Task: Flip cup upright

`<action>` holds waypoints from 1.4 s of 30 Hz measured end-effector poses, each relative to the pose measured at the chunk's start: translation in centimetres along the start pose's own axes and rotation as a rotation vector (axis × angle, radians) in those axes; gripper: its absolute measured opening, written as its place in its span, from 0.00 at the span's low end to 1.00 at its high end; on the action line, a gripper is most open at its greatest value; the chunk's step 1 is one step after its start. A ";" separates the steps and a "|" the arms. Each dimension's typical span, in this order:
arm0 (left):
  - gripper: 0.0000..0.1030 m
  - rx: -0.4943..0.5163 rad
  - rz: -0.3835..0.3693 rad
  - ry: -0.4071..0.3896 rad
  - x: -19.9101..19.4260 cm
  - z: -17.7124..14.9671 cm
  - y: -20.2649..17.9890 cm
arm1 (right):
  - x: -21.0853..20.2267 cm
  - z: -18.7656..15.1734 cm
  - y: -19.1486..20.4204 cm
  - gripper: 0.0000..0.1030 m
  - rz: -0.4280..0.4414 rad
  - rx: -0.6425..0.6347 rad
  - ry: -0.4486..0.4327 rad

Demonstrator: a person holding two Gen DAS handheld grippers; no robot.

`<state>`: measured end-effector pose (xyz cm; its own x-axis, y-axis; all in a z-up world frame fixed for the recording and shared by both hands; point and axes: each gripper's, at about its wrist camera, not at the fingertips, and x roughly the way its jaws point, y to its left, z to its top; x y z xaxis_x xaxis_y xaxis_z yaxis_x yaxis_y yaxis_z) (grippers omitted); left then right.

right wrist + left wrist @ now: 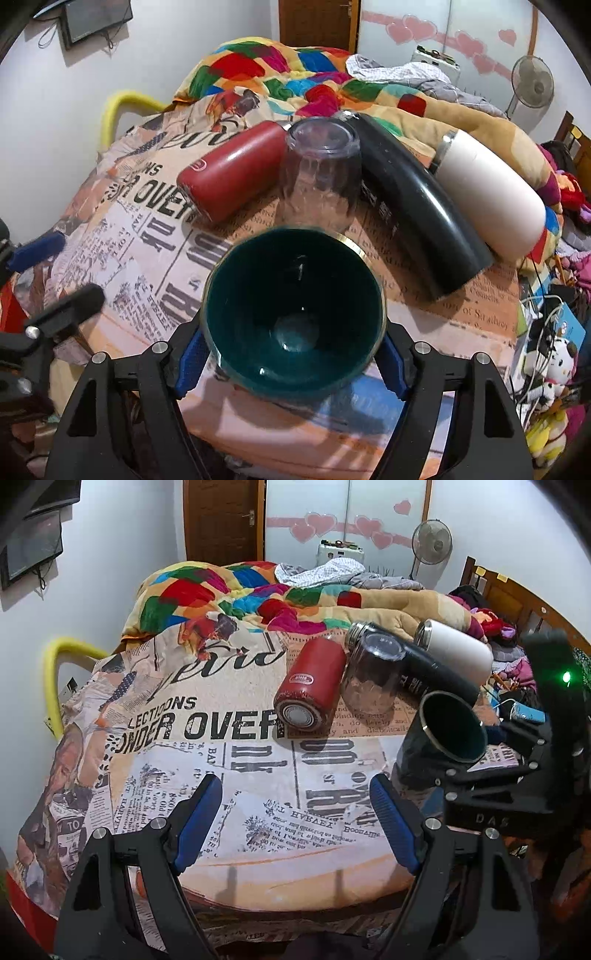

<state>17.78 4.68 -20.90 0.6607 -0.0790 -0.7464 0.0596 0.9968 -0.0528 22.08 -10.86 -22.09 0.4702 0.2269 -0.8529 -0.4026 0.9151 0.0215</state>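
Observation:
A dark teal cup (293,314) with a gold rim is held in my right gripper (291,354), which is shut on its sides; its mouth faces the camera and tilts upward. In the left wrist view the same cup (454,727) is held tilted above the newspaper-print cloth (258,760) by the right gripper (491,775). My left gripper (295,812) is open and empty over the cloth. A clear glass (319,173) stands mouth down behind the cup; it also shows in the left wrist view (371,672).
A red flask (312,685), a black flask (436,672) and a white flask (458,650) lie on their sides by the glass. A colourful quilt (240,590) lies behind. Clutter and cables (546,332) sit at the right. A yellow tube (51,679) curves at the left edge.

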 end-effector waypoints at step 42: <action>1.00 -0.048 0.071 -0.752 -30.1 -1.3 -8.1 | -31.8 -7.5 0.9 1.00 -0.079 0.064 -0.873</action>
<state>-3.56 -1.05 1.10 0.9952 0.0171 -0.0967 -0.0233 0.9978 -0.0627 0.92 -19.75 1.14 0.9381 0.3121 -0.1501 -0.3111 0.9499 0.0310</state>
